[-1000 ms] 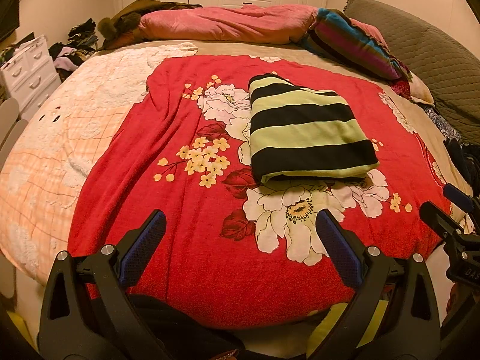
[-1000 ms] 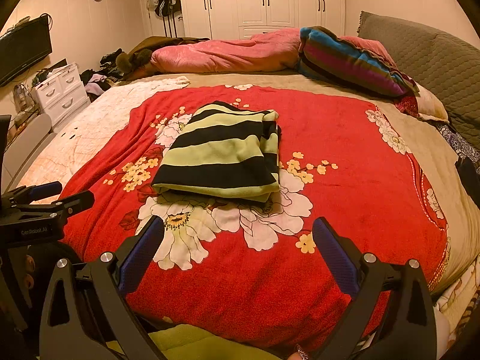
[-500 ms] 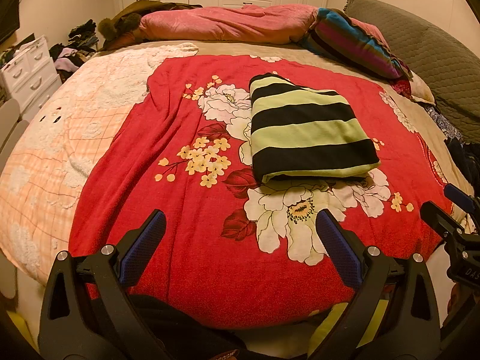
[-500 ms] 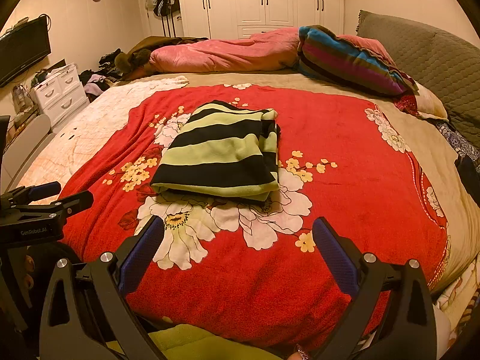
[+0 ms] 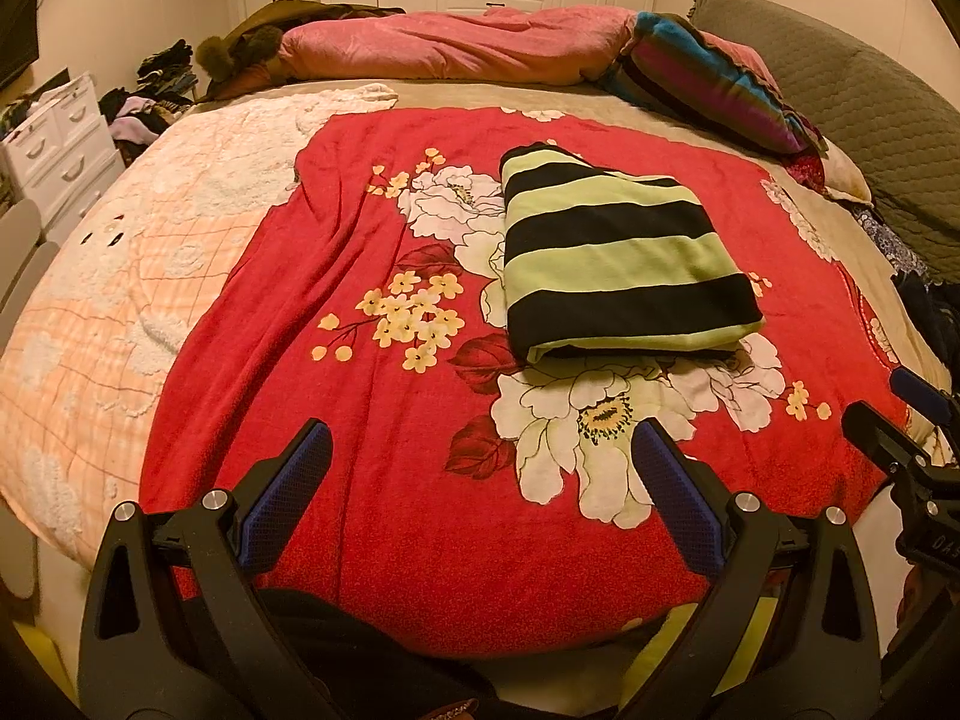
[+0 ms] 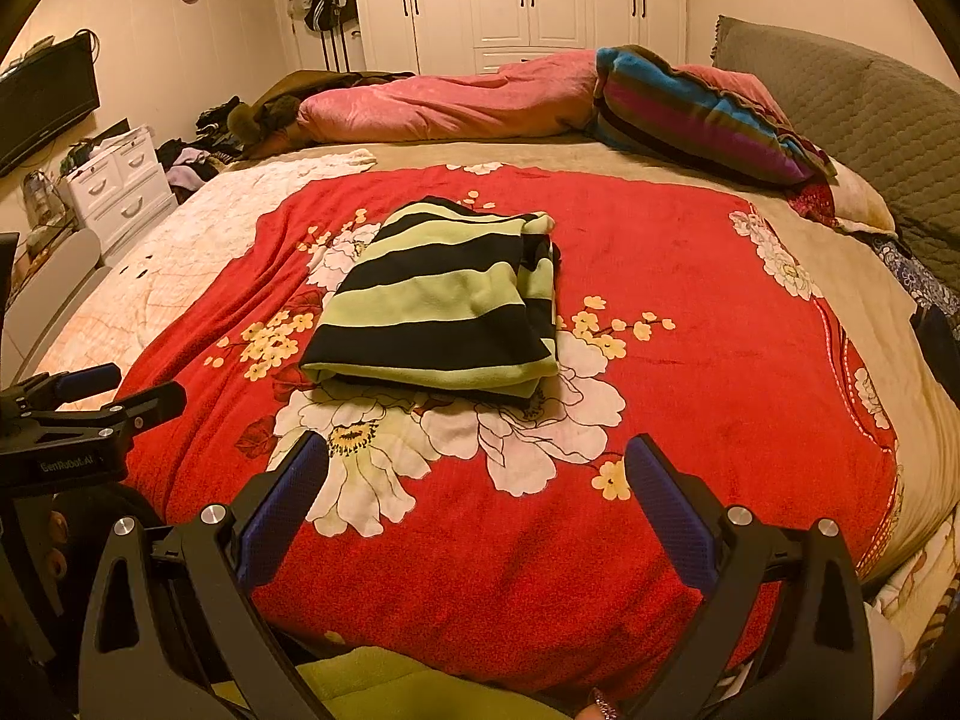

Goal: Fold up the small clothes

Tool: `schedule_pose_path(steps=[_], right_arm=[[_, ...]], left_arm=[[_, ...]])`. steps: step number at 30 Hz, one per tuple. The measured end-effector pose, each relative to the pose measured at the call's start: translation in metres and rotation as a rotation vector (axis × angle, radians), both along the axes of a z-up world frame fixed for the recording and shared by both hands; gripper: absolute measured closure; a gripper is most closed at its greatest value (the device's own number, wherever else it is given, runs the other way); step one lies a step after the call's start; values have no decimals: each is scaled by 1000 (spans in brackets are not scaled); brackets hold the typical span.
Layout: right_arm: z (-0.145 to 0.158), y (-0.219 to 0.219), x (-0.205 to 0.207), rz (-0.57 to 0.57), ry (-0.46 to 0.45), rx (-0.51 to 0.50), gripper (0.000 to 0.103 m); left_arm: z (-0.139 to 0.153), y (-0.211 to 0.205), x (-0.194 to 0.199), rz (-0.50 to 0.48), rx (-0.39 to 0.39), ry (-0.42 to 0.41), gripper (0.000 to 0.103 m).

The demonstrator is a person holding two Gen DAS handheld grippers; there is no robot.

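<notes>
Black and pale green bands run across the folded striped garment (image 5: 624,264), which lies as a flat rectangle on the red floral blanket (image 5: 372,228), over that blanket's big white flowers. Seen from the left gripper (image 5: 480,468), the garment sits ahead and a little to the right, well apart from the fingertips; from the right gripper (image 6: 477,480) it sits ahead and a little to the left (image 6: 444,312), also well apart.

Both grippers hover over the near edge of the blanket with their jaws spread wide, blue textured pads (image 5: 288,492) facing inward, holding and touching nothing. In the right wrist view the left gripper's body shows at the blanket's left side, and white lettering on it reads "GenRobot.AI" (image 6: 66,465). In the left wrist view the right gripper's body shows at the blanket's right side with partial lettering (image 5: 945,543), too cut off to read fully.

Beyond the blanket's far edge lie a pink quilt (image 6: 444,102) and a striped multicolour pillow (image 6: 690,114).
</notes>
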State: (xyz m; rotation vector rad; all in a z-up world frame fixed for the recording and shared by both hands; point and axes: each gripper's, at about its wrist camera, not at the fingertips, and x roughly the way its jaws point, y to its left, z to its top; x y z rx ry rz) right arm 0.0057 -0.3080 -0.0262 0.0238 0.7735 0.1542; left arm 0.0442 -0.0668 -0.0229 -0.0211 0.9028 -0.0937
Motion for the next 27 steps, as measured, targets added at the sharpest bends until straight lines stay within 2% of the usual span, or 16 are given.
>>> schedule_pose_path(steps=[23,27], right_arm=[[-4,-5,1,-24,13,-10,4],[-6,-10,1,-52,21,-23,4]], left_arm=[[-5,14,-1,0,16,15,9],[-5,11,1,26,54,21,9]])
